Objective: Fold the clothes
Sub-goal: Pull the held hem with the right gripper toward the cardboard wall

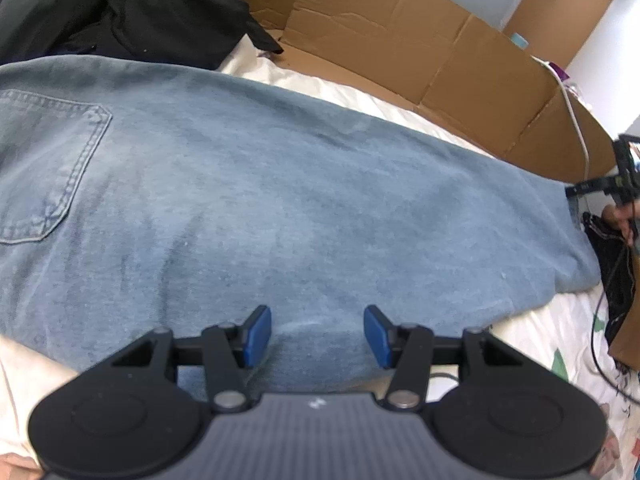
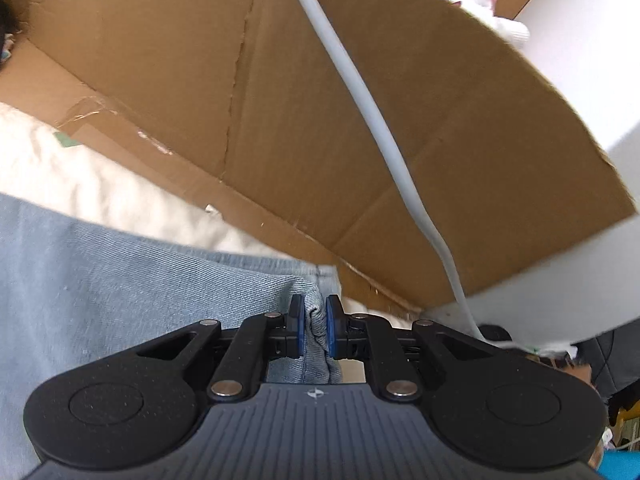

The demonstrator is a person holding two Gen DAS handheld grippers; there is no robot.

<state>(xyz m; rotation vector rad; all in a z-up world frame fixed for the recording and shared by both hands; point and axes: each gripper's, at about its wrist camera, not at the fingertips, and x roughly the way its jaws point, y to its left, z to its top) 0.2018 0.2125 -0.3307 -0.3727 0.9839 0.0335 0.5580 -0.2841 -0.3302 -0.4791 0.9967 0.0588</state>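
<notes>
Jeans (image 1: 280, 184), soft blue denim, lie flat on a white bed sheet (image 1: 552, 332) beside brown cardboard (image 1: 400, 40). The left hand-held gripper (image 1: 317, 336) is wide open, holding nothing; the right hand-held gripper (image 2: 316, 330) pinches the jeans' edge.

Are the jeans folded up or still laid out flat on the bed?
Laid out flat: the jeans stretch across the sheet, back pocket showing. The right gripper pinches one end.

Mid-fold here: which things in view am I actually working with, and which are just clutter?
In the job:
- jeans, spread on the white sheet
- right gripper, shut on the jeans' hem
- left gripper, open above the denim

Lying about:
- cardboard panels
- dark clothes pile
- white cable
</notes>
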